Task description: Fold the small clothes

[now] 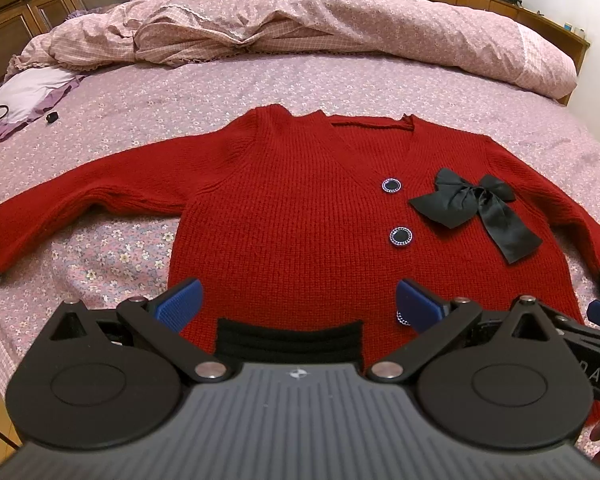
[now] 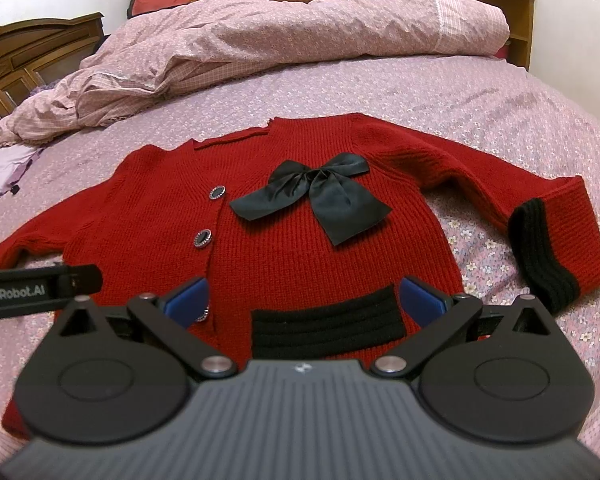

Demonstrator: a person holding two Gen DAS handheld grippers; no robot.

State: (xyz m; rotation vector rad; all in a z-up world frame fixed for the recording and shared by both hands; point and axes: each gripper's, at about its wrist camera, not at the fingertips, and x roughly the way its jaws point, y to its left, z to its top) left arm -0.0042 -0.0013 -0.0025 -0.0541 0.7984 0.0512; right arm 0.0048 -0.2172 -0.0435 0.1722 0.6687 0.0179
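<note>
cardigan point(image 1: 292, 216) flat on bed point(image 1: 340, 84) — hem between both spread jaws.

Left gripper point(image 1: 298, 300) and right gripper point(image 2: 304, 298): black linkages, silver pivot pins, blue ribbed pads point(image 1: 180, 304), grey ridged housing; "GenRobot.AI" is printed on one arm.

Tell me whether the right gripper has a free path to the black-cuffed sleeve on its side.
Probably yes. The right gripper is open over the cardigan hem, and the sleeve lies flat on the bed sheet to its right, cuff exposed, with nothing lying across it.
</note>
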